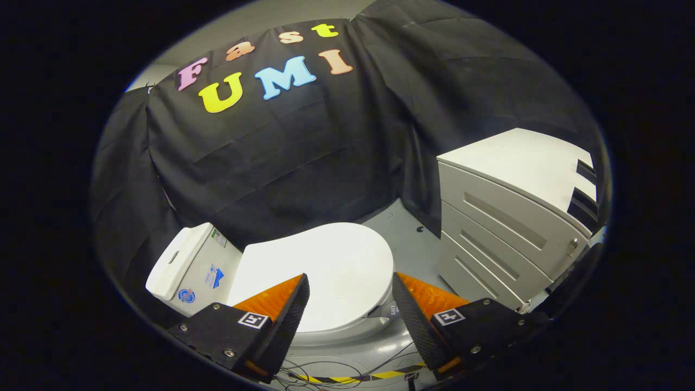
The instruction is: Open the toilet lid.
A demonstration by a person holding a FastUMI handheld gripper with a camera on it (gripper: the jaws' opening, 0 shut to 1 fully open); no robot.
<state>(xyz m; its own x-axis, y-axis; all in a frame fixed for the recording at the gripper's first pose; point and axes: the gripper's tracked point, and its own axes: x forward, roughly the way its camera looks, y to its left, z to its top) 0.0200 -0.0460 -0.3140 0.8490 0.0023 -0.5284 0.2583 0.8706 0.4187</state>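
The toilet lid (pixel 326 266), a smooth white oval of glossy plastic, lies closed and flat on the bowl of a white toilet. It sits just ahead of and below the gripper (pixel 350 309), partly framed in the gap between the two fingers. The gripper's claw stands wide apart and holds nothing; each finger is a black wedge with a textured black pad on its inner face and an orange panel on top. The left finger's tip overlaps the near side of the lid in the view, though whether it touches cannot be told. The right finger hangs just past the lid's rounded front edge.

Beside the lid, away from that rounded edge, stands the white rectangular cistern (pixel 187 266) with small blue stickers on its side; the hinge should lie there. Beyond the front edge, on the grey floor (pixel 404 239), sits a white metal drawer cabinet (pixel 505 228), near the toilet but apart from it. Thin wires and a strip of yellow-and-black tape (pixel 347 376) lie on the floor under the fingers.

The lid is not yet raised. To lift it well, the person would likely bring one finger under the overhanging lip at the rounded front, far from the hinge, where leverage is best. A slow upward sweep toward the cistern should follow the lid's arc. The glossy plastic may slip, so pinching the rim between both pads looks safer.
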